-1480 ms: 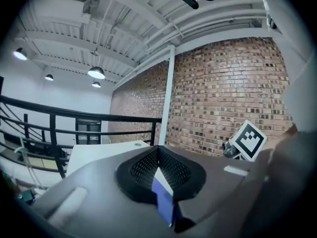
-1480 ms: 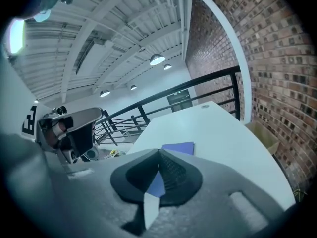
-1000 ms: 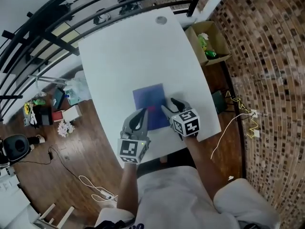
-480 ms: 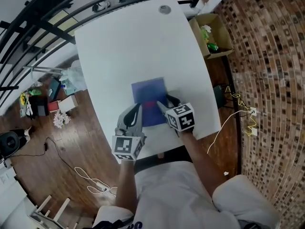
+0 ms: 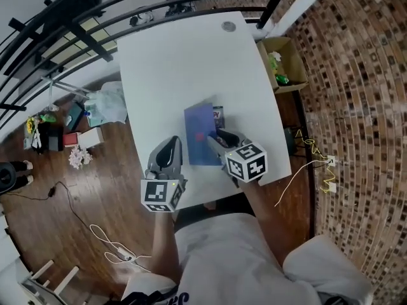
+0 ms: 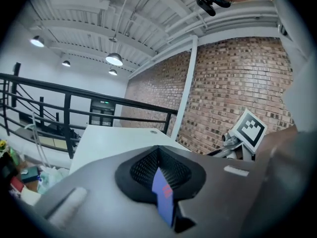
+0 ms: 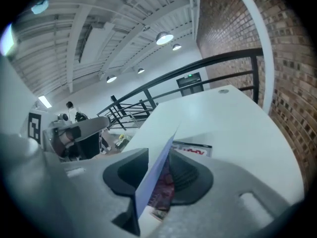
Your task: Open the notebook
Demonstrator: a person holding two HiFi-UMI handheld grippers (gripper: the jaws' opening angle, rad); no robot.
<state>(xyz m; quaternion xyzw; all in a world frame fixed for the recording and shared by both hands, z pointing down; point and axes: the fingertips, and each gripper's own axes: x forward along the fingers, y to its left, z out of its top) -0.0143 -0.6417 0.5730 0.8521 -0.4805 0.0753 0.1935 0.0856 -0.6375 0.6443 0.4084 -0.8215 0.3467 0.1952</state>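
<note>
The notebook [image 5: 194, 146] lies on the near half of the white table [image 5: 184, 62], close to the edge where I stand. Its blue cover [image 5: 200, 129] is lifted off the pages on the right side and slants up from the left side. A strip of printed page [image 5: 218, 115] shows beneath it along the far right. In the right gripper view the cover [image 7: 154, 175] stands edge-on in the slot between the jaws, running up and away from the camera, with the printed page [image 7: 194, 150] flat on the table behind it. So the right gripper [image 5: 216, 137] has the cover by its near right edge, and its jaws are closing on that thin sheet. The left gripper [image 5: 169, 149] hangs just beside the notebook's left side, apart from it, over the near table edge. Its jaws are drawn together with nothing in them, and I see the blue cover [image 6: 163, 196] only through the thin slit between them. Off the table's far right corner, a cardboard box [image 5: 284, 61] sits against the brick wall.
</note>
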